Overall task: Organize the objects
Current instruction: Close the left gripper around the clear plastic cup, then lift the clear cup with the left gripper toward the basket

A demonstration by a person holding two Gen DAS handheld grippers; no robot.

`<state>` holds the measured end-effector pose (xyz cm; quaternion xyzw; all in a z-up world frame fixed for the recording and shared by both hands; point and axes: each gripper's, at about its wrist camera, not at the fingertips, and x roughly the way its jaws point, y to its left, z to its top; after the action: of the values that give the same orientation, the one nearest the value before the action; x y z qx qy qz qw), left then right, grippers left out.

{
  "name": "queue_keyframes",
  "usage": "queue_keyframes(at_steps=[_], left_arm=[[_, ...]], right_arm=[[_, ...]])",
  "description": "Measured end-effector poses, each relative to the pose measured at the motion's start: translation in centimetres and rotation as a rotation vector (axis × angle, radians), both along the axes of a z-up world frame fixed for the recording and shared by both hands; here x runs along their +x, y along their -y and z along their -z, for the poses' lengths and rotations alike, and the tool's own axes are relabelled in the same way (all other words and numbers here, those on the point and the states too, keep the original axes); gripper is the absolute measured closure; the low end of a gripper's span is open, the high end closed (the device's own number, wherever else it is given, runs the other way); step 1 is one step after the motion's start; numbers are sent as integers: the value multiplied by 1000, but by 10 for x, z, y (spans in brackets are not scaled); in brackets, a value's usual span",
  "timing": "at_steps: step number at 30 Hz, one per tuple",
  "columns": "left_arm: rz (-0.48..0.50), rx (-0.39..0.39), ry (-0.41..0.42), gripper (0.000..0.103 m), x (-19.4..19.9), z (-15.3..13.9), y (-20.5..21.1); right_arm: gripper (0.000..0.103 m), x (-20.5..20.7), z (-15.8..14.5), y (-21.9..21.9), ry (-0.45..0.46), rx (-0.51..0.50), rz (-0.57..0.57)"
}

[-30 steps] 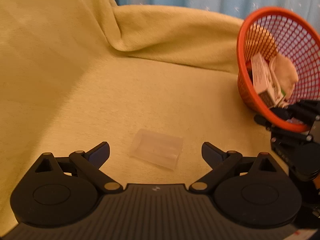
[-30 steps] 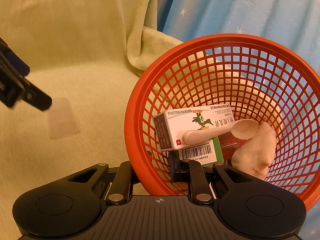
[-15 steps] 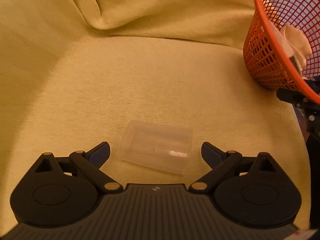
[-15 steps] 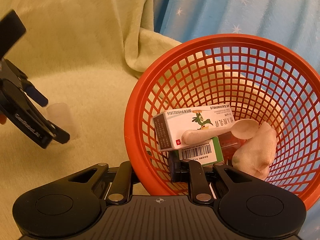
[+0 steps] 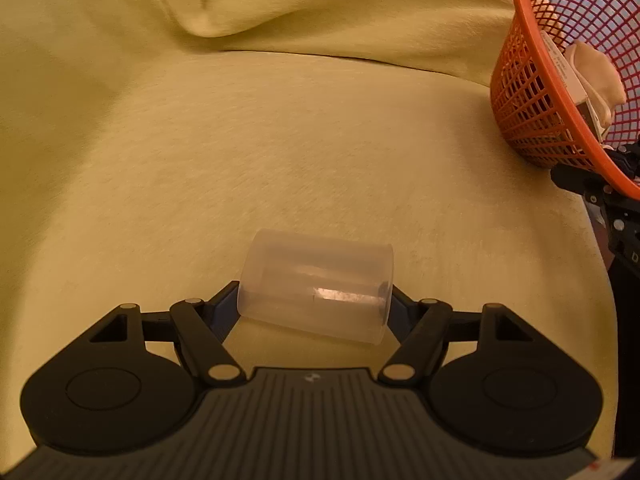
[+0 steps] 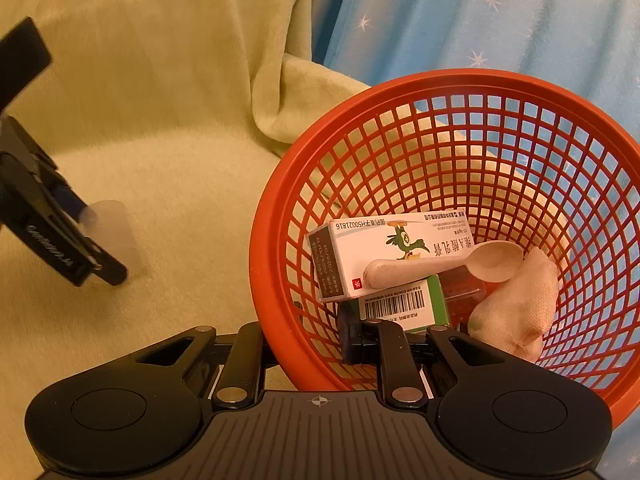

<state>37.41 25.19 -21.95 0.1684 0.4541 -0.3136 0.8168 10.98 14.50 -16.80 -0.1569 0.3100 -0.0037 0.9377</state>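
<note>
A translucent plastic cup [image 5: 316,284] lies on its side on the yellow blanket [image 5: 280,140]. My left gripper [image 5: 314,300] has the cup between its fingers, one pad against each end, and its jaws are closing on it. The right wrist view shows the same cup [image 6: 114,236] blurred beside the left gripper's fingers [image 6: 92,264]. My right gripper [image 6: 304,344] is shut on the near rim of the orange mesh basket [image 6: 272,280], one finger outside the wall and one inside. The basket [image 5: 516,92] stands tilted at the far right of the left wrist view.
The basket holds a white medicine box [image 6: 400,240], a pale spoon [image 6: 440,264] on top of it, a green-edged box [image 6: 400,308] and a white cloth bundle [image 6: 516,308]. A blue starred curtain [image 6: 480,20] hangs behind. The blanket rises in folds at the back.
My left gripper came down over the cup and its fingers drew in from wide apart to both ends of the cup. The right gripper and basket stayed put.
</note>
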Motion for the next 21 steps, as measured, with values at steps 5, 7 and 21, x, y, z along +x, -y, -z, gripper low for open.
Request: queue_keyframes(at_steps=[5, 7, 21], left_arm=[[-105, -4, 24, 33, -21, -15, -20], [-157, -12, 31, 34, -29, -23, -28], [-376, -112, 120, 34, -83, -99, -47]], right_arm=[[88, -1, 1, 1, -1, -5, -3], [88, -1, 1, 2, -1, -6, -3], [88, -5, 4, 4, -6, -36, -15]])
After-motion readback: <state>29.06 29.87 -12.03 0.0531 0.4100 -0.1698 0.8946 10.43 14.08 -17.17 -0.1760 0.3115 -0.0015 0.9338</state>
